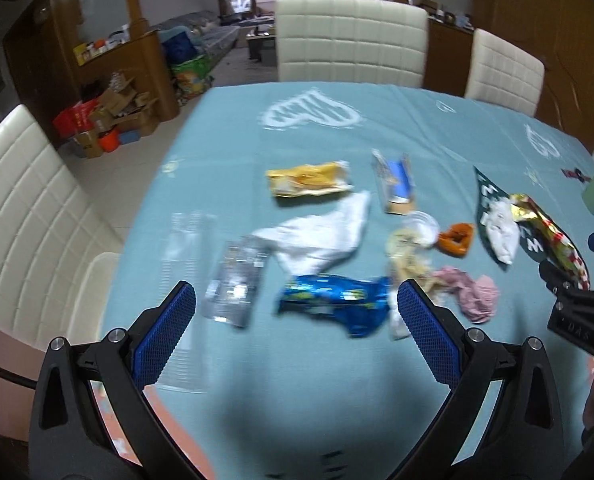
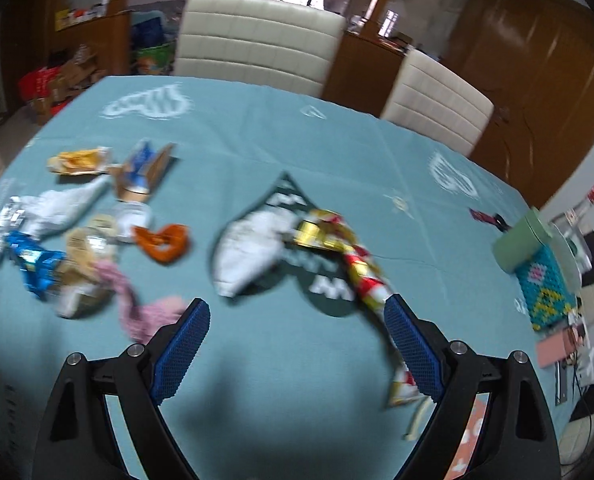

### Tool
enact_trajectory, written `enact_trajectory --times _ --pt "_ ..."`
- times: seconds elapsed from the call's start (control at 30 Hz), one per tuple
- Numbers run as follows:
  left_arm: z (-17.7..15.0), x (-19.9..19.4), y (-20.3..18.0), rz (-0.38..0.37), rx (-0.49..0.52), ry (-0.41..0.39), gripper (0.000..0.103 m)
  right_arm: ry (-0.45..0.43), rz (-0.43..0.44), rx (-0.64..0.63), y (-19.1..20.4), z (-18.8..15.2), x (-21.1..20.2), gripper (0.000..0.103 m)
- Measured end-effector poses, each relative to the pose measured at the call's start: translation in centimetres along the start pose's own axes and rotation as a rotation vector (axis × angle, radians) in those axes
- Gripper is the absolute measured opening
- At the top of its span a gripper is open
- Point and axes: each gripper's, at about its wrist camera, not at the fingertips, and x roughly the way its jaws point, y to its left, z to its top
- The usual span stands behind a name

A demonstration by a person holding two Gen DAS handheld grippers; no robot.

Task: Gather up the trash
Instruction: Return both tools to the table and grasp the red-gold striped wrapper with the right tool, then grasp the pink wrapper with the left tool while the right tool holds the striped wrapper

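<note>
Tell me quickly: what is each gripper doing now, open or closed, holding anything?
Left gripper: open, holding nothing.
Right gripper: open, holding nothing.

Worktop [image 1: 337,128] under a light blue cloth printed with white hearts. Two cream padded chairs [image 1: 351,40] [image 1: 503,72] along the far edge, a third [image 1: 29,200] at the left side. Cardboard boxes [image 1: 113,112] piled on the floor by a wooden cabinet. Pale green box [image 2: 521,248] beside a beaded blue case [image 2: 545,288] at the right edge.

two white chairs [image 2: 257,36] behind the table, one orange peel [image 2: 163,242], one blue wrapper [image 1: 337,304].
</note>
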Motion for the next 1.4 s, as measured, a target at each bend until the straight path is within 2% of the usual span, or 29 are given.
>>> enact_trajectory --times 0.23,0.37,0.47,0.53,0.6,0.67,0.73,0.77,0.83,0.87,0.9,0.93,1.03,1.1,1.17,1.4 --pt "-0.2 2.2 -5.2 0.006 -0.009 0.054 0.099 0.038 -0.010 0.024 -5.1 -1.3 3.8 0.087" --pt "-0.1 2.9 -8.2 -0.005 0.033 0.055 0.099 0.046 0.007 0.042 -6.7 -1.9 5.2 0.086" --pt "0.0 3.1 -10.4 -0.021 0.068 0.051 0.099 0.051 0.029 0.052 -7.4 -2.2 5.9 0.082" --pt "-0.1 3.5 -11.8 -0.036 0.091 0.060 0.099 0.060 0.042 0.055 -7.7 -2.4 6.3 0.072" --pt "-0.4 4.1 -13.0 -0.044 0.110 0.075 0.099 0.078 0.069 0.066 -7.9 -2.7 6.8 0.055" --pt "-0.6 4.6 -13.6 -0.059 0.116 0.097 0.099 0.106 0.108 0.087 -8.2 -3.0 7.5 0.045" --pt "-0.9 5.1 -14.1 -0.067 0.120 0.111 0.099 0.099 0.142 0.108 -8.3 -3.3 7.6 0.039" --pt "-1.0 5.3 -14.3 -0.071 0.122 0.119 0.098 0.096 0.157 0.112 -8.3 -3.4 7.5 0.031" --pt "-1.1 5.7 -14.4 -0.083 0.123 0.132 0.077 0.097 0.186 0.121 -8.0 -3.4 7.4 0.027" --pt "-1.2 5.8 -14.4 -0.091 0.123 0.138 0.071 0.098 0.203 0.123 -7.8 -3.5 7.3 0.026" --pt "-1.2 5.9 -14.4 -0.096 0.122 0.140 0.051 0.097 0.224 0.124 -7.5 -3.5 7.2 0.025" --pt "-1.1 5.9 -14.3 -0.103 0.120 0.140 0.037 0.095 0.233 0.124 -7.2 -3.5 7.1 0.024" --pt "-0.8 5.3 -13.4 -0.162 0.094 0.134 0.024 0.093 0.254 0.124 -6.6 -3.5 6.6 0.022" --pt "-0.6 4.6 -12.9 -0.174 0.093 0.107 0.014 0.085 0.261 0.120 -6.1 -3.4 6.0 0.020" --pt "-0.6 3.9 -12.5 -0.184 0.089 0.096 0.009 0.071 0.266 0.111 -5.5 -3.3 5.4 0.020" --pt "-1.1 1.3 -9.9 -0.209 0.070 0.047 0.004 0.010 0.273 0.077 -2.9 -2.4 2.1 0.020"
